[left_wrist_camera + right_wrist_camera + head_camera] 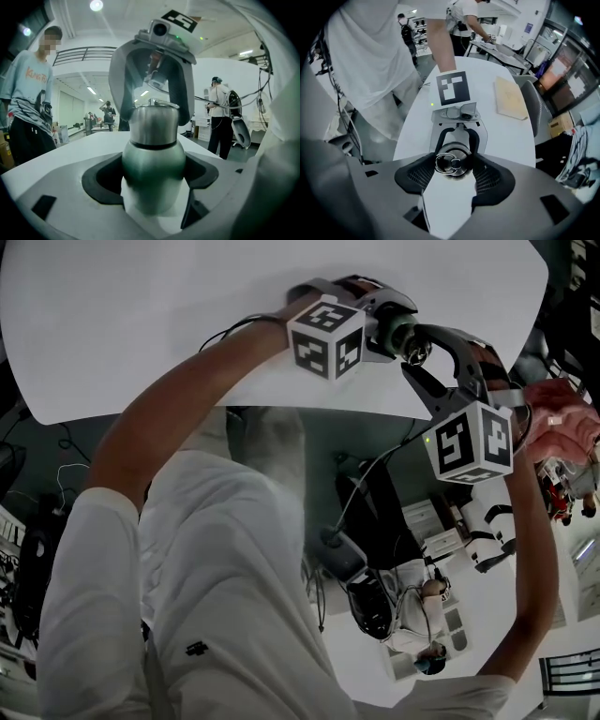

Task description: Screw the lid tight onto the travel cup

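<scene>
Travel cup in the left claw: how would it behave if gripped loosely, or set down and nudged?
The travel cup looks like smooth, glossy metal, so it probably slips or spins unless the left claw squeezes firmly. Its rigid walls likely won't dent. The rounded body tapers toward the lid, so on its side it would probably roll.

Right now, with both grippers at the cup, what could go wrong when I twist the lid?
The left gripper holds the travel cup by its smooth, rounded body, so a hard twist could spin the cup in the pads. The right gripper meets only the sides of the smooth metal lid, from above; its pads may slip round it rather than turn it, leaving the lid loose.
</scene>
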The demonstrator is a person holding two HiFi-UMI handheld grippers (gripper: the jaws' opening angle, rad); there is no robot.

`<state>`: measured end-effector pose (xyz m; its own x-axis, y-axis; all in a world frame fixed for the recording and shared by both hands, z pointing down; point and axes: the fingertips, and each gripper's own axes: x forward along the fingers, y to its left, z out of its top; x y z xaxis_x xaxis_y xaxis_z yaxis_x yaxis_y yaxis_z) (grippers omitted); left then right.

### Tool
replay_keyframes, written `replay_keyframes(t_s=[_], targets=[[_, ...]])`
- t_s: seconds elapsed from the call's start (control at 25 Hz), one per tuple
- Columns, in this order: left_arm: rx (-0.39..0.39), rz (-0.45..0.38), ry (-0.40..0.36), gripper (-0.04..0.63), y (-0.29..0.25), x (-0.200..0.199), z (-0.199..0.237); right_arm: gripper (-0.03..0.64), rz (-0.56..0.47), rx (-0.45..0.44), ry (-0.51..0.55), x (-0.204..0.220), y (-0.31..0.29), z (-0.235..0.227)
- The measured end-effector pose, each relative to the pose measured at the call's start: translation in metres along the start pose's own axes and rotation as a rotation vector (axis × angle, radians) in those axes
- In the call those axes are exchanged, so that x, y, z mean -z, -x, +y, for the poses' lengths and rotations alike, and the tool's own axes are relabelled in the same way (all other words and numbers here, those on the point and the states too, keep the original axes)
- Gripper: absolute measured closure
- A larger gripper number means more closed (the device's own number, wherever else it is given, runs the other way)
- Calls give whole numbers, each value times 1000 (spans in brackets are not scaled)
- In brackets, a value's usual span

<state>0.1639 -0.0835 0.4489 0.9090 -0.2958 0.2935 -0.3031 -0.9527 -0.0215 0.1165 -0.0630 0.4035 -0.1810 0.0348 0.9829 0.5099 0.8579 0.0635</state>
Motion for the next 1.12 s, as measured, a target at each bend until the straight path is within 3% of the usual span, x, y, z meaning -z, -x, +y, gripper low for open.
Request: replay_keyframes(t_s=[0.56, 0.84, 1.12], targets=[[-1, 11, -2, 225, 0, -1, -2, 370, -44, 163, -538, 0, 2, -10], [-7, 18, -1, 224, 1, 1, 0, 373, -52, 243, -696, 0, 0, -17], [-22, 35, 5, 224, 0, 0, 0, 373, -103, 335, -720, 0, 2, -20]])
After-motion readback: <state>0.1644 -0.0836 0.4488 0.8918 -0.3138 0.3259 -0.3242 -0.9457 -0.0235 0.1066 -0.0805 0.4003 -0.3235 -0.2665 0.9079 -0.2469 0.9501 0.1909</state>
